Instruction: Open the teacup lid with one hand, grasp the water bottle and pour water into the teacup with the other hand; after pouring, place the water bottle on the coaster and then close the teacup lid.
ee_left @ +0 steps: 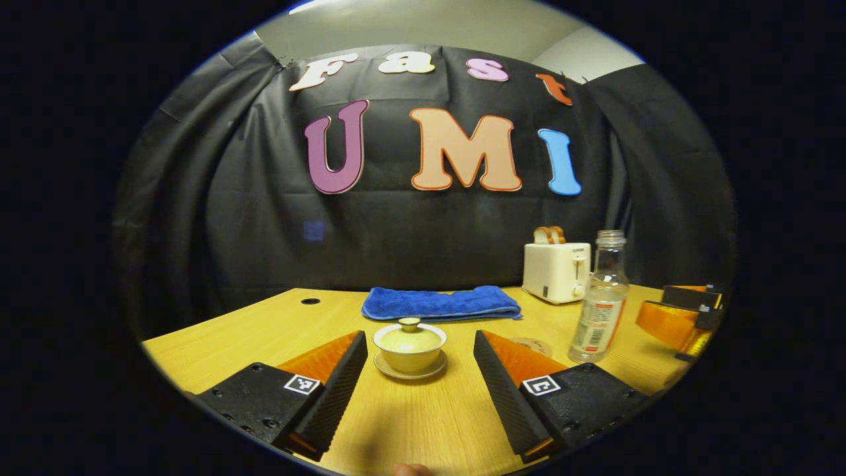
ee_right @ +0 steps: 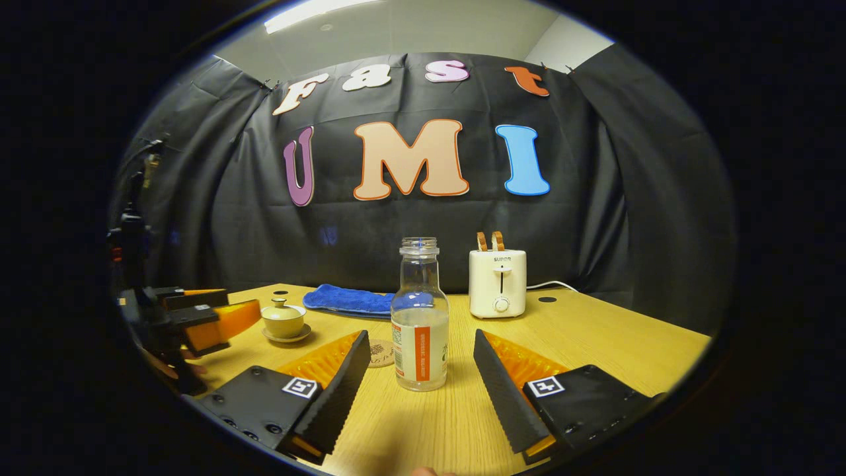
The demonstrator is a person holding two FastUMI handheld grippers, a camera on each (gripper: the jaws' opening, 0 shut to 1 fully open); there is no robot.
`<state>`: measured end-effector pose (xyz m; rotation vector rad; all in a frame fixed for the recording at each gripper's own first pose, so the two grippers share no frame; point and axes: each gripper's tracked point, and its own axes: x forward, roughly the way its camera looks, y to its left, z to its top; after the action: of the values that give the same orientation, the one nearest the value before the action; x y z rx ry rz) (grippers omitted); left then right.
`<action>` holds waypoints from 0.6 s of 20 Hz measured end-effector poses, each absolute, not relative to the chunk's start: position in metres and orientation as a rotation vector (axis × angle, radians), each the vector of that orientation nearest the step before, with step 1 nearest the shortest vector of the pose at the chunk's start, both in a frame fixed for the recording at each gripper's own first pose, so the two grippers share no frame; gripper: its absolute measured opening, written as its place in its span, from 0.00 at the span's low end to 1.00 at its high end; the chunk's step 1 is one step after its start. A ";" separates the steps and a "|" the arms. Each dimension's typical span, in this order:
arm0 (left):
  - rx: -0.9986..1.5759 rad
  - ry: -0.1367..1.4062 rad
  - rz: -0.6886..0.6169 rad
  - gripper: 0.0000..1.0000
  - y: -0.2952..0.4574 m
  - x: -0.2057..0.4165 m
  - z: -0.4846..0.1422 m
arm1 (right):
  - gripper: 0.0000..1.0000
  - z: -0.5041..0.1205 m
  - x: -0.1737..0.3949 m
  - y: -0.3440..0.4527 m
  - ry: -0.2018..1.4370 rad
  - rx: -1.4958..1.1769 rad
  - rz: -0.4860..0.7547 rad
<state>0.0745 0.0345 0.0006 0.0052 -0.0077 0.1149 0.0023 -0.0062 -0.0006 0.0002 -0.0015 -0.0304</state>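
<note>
The small pale yellow teacup with its round knobbed lid (ee_left: 409, 342) sits on a saucer on the wooden counter (ee_left: 423, 423), straight ahead of the left gripper (ee_left: 420, 367). Its jaws are wide open, holding nothing. Go in slowly and pinch the little knob. The clear water bottle (ee_right: 419, 317) waits nearby.

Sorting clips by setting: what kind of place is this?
Likely a staged recording booth, not a real kitchen: black cloth wall, one wooden table holding a toaster, teacup and water bottle.
</note>
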 end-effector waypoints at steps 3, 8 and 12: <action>0.009 0.000 0.137 0.95 0.044 0.112 -0.001 | 0.98 0.000 0.002 -0.006 0.000 0.001 -0.020; 0.028 0.039 0.185 0.94 0.054 0.151 -0.007 | 0.98 0.000 0.004 -0.014 0.000 0.001 -0.034; 0.040 0.124 0.187 0.94 0.056 0.163 -0.020 | 0.98 0.000 0.004 -0.016 0.000 0.000 -0.038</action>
<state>0.1635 0.0565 -0.0203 0.0398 0.1237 0.1867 0.0041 -0.0159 0.0002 0.0005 0.0000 -0.0375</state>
